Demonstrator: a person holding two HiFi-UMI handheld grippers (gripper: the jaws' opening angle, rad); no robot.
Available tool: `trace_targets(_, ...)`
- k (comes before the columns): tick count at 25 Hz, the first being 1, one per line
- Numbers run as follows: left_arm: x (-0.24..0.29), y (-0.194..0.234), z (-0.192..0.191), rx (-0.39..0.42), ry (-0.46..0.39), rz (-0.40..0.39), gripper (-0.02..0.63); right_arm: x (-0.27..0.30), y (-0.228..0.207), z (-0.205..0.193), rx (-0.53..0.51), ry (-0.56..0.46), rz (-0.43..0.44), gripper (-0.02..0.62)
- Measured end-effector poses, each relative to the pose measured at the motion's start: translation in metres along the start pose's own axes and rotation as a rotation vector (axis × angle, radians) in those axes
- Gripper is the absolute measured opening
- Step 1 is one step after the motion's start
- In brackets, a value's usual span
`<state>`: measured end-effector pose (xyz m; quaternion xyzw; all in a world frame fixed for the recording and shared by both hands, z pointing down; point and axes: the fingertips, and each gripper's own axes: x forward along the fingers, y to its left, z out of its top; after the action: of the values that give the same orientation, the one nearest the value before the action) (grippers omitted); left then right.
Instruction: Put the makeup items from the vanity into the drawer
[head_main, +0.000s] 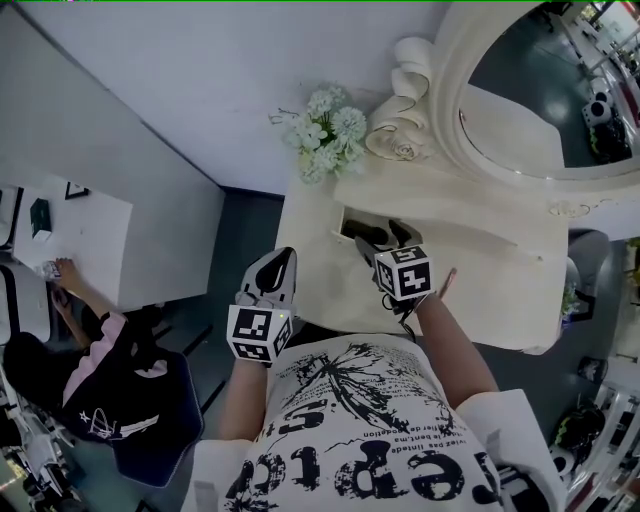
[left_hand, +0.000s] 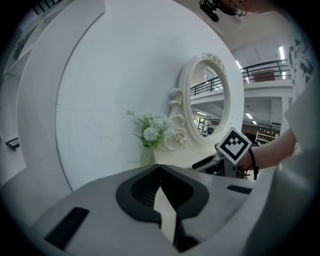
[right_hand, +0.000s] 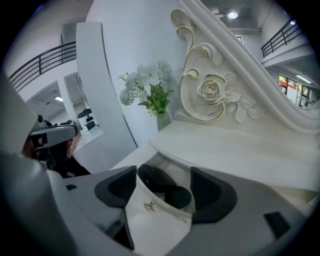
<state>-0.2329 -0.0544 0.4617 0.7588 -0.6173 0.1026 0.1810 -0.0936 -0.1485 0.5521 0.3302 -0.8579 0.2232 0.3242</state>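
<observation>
The cream vanity (head_main: 480, 250) has its drawer (head_main: 338, 238) pulled open. My right gripper (head_main: 385, 240) hangs open just above the drawer with nothing between its jaws. In the right gripper view the right gripper (right_hand: 164, 173) looks down past the drawer front (right_hand: 160, 222) and its small gold knob (right_hand: 149, 206). Inside lie a black makeup item (right_hand: 156, 178) and a dark green round one (right_hand: 178, 197). My left gripper (head_main: 282, 260) is shut and empty, held off the vanity's left front corner. The left gripper (left_hand: 160, 169) shows its jaws pressed together, with the right gripper's marker cube (left_hand: 233, 145) beyond.
A vase of white flowers (head_main: 326, 130) stands at the vanity's back left beside the ornate oval mirror (head_main: 540, 100). The vanity top (right_hand: 235, 145) shows no loose items. A person (head_main: 95, 300) sits at a white desk (head_main: 80, 240) to the left.
</observation>
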Motion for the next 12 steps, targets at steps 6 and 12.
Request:
trace_targets(6,0.006,-0.008,0.003,0.012,-0.003,-0.032,0.020,-0.008,-0.006,-0.005,0.022,-0.001,-0.014,0.331)
trace_targets(12,0.019,-0.028,0.007,0.033,-0.004,-0.088,0.019,-0.029,-0.029,-0.017,0.063,-0.017,-0.072,0.331)
